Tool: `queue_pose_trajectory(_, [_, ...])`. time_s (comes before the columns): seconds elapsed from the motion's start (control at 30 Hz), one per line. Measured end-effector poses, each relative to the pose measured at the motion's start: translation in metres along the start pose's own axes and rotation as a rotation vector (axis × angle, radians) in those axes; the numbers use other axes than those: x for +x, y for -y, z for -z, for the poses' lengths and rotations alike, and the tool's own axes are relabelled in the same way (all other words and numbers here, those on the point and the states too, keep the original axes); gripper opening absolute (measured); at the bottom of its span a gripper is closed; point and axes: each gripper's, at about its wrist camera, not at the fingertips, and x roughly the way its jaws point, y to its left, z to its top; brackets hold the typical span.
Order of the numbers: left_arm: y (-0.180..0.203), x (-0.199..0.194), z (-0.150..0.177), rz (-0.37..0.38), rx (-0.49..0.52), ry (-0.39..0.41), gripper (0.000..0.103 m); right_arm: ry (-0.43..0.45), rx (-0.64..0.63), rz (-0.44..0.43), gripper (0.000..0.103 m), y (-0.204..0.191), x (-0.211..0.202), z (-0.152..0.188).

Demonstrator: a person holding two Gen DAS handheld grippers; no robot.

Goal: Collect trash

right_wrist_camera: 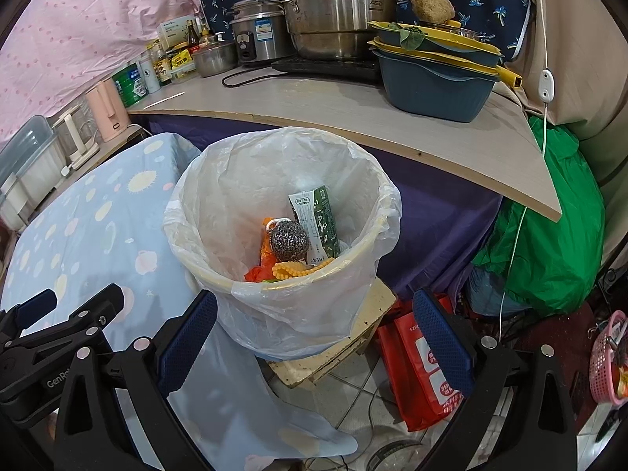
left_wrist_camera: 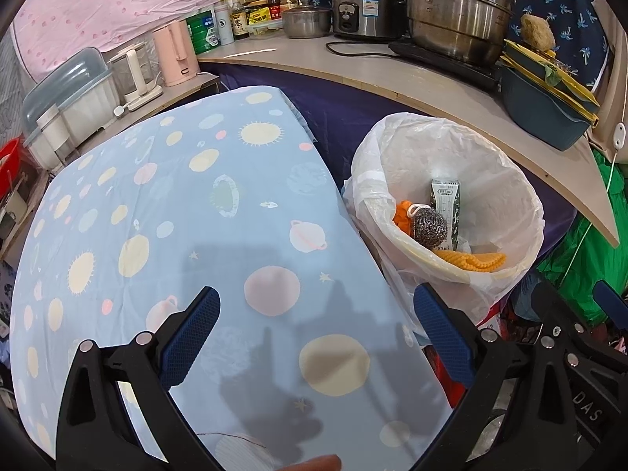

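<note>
A bin lined with a white plastic bag (right_wrist_camera: 219, 180) stands on a small stool beside the table; it also shows in the left wrist view (left_wrist_camera: 506, 180). Inside lie a steel wool scrubber (right_wrist_camera: 289, 241), a green and white carton (right_wrist_camera: 318, 221), orange scraps (right_wrist_camera: 259, 271) and a yellow ridged piece (right_wrist_camera: 294, 269). My right gripper (right_wrist_camera: 314, 306) is open and empty, just in front of the bin. My left gripper (left_wrist_camera: 316, 302) is open and empty above the blue planet-print tablecloth (left_wrist_camera: 176, 204), left of the bin. The left gripper's body shows at the left of the right wrist view (right_wrist_camera: 59, 333).
A wooden counter (right_wrist_camera: 314, 110) behind the bin holds steel pots (right_wrist_camera: 333, 11), a rice cooker (right_wrist_camera: 255, 35), a blue basin stack (right_wrist_camera: 435, 78), bottles and a pink kettle (left_wrist_camera: 174, 53). A red bag (right_wrist_camera: 424, 365), green bag (right_wrist_camera: 549, 216) and pink basket (right_wrist_camera: 608, 357) are on the floor.
</note>
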Motion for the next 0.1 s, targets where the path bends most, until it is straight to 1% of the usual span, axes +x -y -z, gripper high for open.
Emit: queue_pose_trajectory(0.1, [-0.0005,0.0005,-0.0004,0.000,0.003,0.000,0.095,0.000,-0.001,0.000,0.096,0.0003,0.0002,-0.0001])
